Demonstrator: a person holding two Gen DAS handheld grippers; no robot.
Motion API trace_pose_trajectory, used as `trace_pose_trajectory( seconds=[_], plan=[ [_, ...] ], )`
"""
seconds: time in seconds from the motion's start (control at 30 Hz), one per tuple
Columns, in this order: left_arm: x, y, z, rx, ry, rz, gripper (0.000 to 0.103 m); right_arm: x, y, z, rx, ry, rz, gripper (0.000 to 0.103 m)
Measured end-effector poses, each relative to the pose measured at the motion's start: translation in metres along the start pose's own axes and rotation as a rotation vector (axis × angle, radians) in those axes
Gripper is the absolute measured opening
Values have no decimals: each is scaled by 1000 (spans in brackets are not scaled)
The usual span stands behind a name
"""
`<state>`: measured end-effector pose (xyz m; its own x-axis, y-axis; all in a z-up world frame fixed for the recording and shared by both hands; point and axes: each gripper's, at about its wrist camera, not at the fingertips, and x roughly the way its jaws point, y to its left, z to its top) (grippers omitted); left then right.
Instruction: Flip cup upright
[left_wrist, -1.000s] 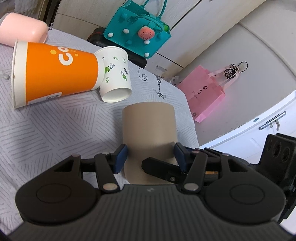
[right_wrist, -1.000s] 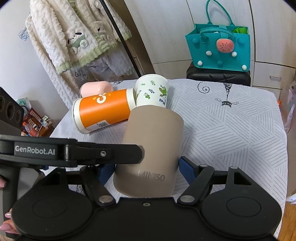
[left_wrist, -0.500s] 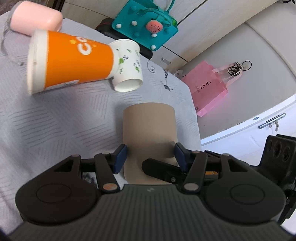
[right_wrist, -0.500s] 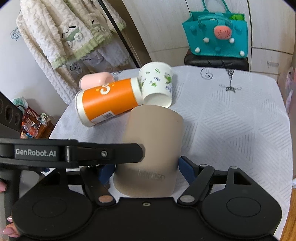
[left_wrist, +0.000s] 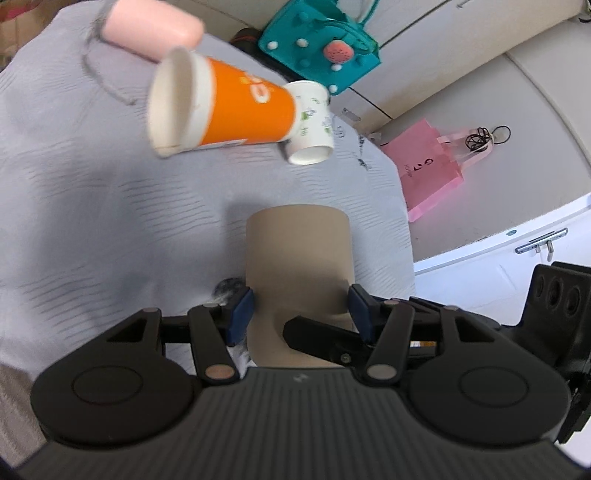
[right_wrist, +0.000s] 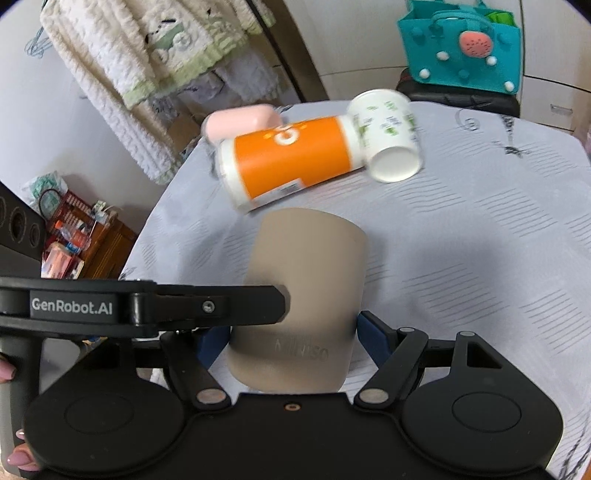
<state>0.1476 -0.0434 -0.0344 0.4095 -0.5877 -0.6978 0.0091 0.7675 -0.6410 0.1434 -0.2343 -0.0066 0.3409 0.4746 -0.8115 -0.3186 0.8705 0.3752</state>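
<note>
A beige cup marked MINISO (left_wrist: 299, 258) (right_wrist: 306, 288) is held between both grippers, lifted over the grey tablecloth (left_wrist: 92, 221) (right_wrist: 480, 258). My left gripper (left_wrist: 300, 310) is shut on its sides. My right gripper (right_wrist: 291, 343) is shut on it from the other side. The left gripper's finger (right_wrist: 207, 306) crosses the right wrist view in front of the cup. An orange paper cup (left_wrist: 221, 107) (right_wrist: 288, 162) and a small white leaf-print cup (left_wrist: 310, 125) (right_wrist: 388, 133) lie on their sides beyond.
A pink case (left_wrist: 151, 26) (right_wrist: 236, 120) lies behind the orange cup. A teal felt bag (left_wrist: 317, 44) (right_wrist: 461, 44) stands past the table's far edge. A pink bag (left_wrist: 436, 166) lies on the floor. Fluffy clothes (right_wrist: 147, 66) hang at the left.
Both grippers have lifted and tilted with the beige cup held between them. The table and lying cups have shifted in both views. The grip is unchanged.
</note>
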Motion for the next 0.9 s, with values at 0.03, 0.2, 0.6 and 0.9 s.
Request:
trace_pose_trajectory(
  seconds=[0.03,0.2,0.6,0.9],
  plan=[
    [-2,4,0,-8,6,-1,54,3,4,-1,3,10,-3,80],
    [-9,24,1,-43,16,1,54,15,20,-1,13,43,-11,80],
    [-9,30,2,46,-23,9,55,26,30,-3,-35,9,-31,82],
    [-16,36,0,74,-54,8,65,22,32,-2,-84,38,-81,93]
  ],
)
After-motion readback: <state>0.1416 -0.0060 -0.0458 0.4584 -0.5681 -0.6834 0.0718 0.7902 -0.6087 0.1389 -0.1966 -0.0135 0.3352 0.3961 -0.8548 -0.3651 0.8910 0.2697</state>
